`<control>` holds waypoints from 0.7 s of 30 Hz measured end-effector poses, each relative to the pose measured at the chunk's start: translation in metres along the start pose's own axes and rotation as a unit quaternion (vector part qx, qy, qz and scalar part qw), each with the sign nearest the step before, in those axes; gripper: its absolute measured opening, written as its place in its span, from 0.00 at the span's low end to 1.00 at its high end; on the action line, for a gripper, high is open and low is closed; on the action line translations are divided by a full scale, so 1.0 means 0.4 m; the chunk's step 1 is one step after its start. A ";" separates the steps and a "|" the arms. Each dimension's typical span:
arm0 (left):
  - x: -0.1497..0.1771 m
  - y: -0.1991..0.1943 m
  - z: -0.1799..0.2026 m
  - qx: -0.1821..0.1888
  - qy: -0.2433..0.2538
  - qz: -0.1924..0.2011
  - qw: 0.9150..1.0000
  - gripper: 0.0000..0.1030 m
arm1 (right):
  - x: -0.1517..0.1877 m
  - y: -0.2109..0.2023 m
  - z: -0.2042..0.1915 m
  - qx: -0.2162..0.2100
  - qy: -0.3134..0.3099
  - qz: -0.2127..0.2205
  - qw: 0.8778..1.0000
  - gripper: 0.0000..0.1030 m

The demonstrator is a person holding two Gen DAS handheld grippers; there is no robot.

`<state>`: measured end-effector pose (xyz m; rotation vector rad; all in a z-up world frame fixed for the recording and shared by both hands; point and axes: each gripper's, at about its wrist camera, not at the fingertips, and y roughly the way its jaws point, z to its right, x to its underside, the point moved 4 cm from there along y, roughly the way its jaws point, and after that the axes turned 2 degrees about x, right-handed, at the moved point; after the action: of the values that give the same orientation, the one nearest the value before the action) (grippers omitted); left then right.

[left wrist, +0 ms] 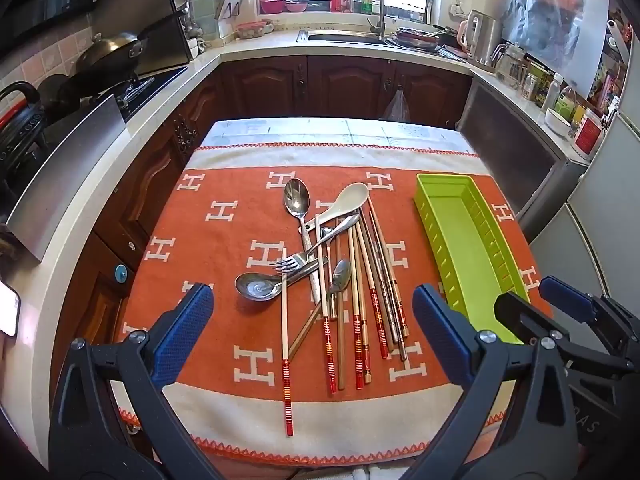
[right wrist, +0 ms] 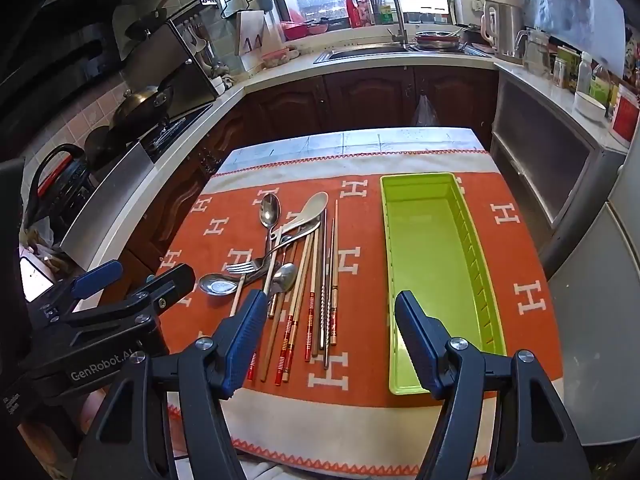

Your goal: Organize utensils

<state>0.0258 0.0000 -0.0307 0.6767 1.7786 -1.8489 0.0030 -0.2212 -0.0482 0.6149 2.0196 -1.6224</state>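
Left claw (left wrist: 312, 332) spread wide, blue pads apart, holding nothing and touching nothing; it hangs above the near part of the utensil pile. Right claw (right wrist: 330, 340) likewise wide open and empty, poised over the near ends of the chopsticks (right wrist: 316, 300), its right finger over the near end of the green tray (right wrist: 424, 240). Each claw shows at the edge of the other's view. Utensils lie loose in one heap ahead of both claws: a metal spoon (left wrist: 297, 198) farthest out, a white ceramic spoon (left wrist: 344, 202) beside it, a fork (left wrist: 316, 248) laid across the middle, a broad metal soup spoon (left wrist: 256, 287) to the left, a small spoon (left wrist: 340, 276) among the sticks. The chopsticks run roughly parallel, pointing away, several with red-banded near ends; one lies apart on the left. The tray sits right of the heap, long axis pointing away, nothing in it. All rest on an orange cloth (left wrist: 224, 248) with white H marks covering the tabletop. Beyond: dark wood cabinets, a sink with faucet (left wrist: 376, 4) under a window, a wok (left wrist: 112, 50) on the stove at left.
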 end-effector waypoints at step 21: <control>0.008 0.026 -0.006 0.016 -0.017 -0.019 1.000 0.95 | 0.004 -0.014 -0.036 -0.005 0.002 -0.006 1.000 0.65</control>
<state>0.0301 0.0021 -0.0406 0.6247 1.7558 -1.9057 -0.0029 -0.2080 -0.0423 0.6026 2.0374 -1.6177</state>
